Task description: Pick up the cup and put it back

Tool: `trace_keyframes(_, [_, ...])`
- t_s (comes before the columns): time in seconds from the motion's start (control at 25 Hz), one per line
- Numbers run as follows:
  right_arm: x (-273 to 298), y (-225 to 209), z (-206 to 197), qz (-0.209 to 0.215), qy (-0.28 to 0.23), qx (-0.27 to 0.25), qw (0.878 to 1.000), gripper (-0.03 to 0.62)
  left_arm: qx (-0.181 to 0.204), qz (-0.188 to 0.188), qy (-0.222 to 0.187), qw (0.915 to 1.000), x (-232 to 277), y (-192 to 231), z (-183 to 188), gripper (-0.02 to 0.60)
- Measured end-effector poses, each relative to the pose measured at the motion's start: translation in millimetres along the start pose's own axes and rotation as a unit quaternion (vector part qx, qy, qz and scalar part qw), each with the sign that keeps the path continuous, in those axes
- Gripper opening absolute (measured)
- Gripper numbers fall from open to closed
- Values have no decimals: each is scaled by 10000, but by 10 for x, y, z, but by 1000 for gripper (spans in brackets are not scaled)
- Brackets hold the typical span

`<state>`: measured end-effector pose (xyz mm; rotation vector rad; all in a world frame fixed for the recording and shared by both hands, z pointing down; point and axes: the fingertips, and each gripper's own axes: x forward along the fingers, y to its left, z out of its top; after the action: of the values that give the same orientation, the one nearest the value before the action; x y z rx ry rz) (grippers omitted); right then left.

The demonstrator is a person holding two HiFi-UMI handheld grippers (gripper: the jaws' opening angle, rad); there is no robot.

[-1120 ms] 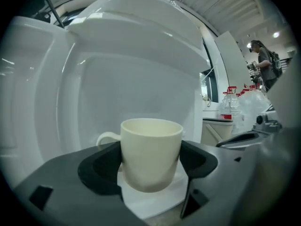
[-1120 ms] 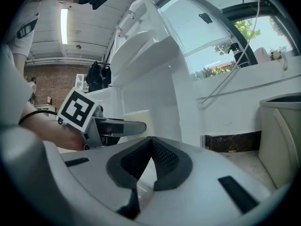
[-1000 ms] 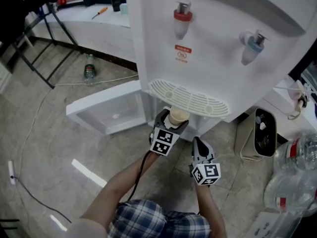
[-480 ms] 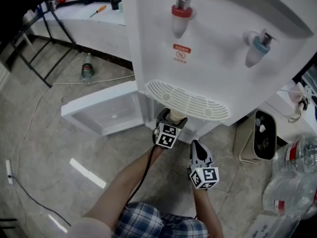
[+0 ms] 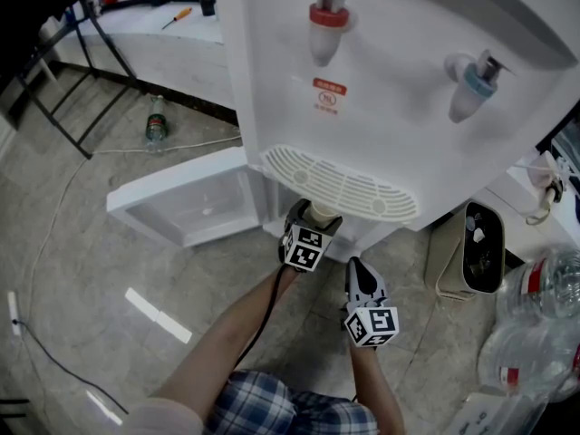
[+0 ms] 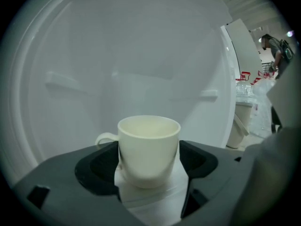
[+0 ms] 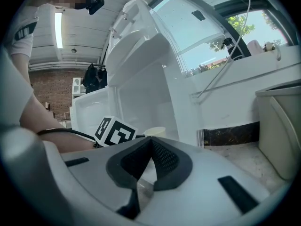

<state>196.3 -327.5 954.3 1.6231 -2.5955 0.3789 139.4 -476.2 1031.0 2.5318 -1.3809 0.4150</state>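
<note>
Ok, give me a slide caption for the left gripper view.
Left gripper holds a cream cup before a white water dispenser.

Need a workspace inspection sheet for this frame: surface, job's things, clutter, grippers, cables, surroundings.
Surface: glossy tiled floor.
Job's things: cream cup, upright, held just below the drip tray of the water dispenser.
Clutter: plastic bottle lying on the floor; bin and big water bottles at right.
Grippers: left gripper jaws shut on the cup; right gripper jaws together, nothing between them.
Cables: white cable across the floor; dark cable along the left forearm.
Surroundings: lower cabinet door open; screwdriver on the ledge behind.
</note>
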Motion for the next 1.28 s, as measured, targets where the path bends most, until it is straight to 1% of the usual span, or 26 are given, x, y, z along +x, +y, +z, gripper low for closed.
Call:
trace_keyframes(0.12, [-3,14,-4,-6,-9,10,10000,17,183,-76,49,9998,-40,-39,-19,402])
trace_keyframes(0.36, [-3,28,2,38,-46,45,10000,18,203,-137,-57,9997,-116,-59,-11,402])
trace_keyframes(0.56, [-4,24,26,40,-68,39,10000,18,22,-177,-54,9998,-191,-43,32,402])
trace_keyframes(0.72, [-14,24,35,35,-69,22,10000,17,-18,-197,-87,9998,-250,-31,36,402])
trace_keyframes(0.92, [-27,36,44,28,-65,15,10000,17,-151,-332,-124,9993,-363,-30,60,400])
trace_keyframes(1.04, [-35,41,60,31,-77,4,10000,17,-257,-473,-163,9984,-468,-75,45,400])
trace_keyframes(1.12, [-44,55,77,44,-96,-22,9999,17,-321,-535,-250,9977,-566,-95,56,400])
trace_keyframes(1.28, [-83,39,116,-6,-140,-73,9999,17,-475,-597,-644,9950,-823,-97,233,399])
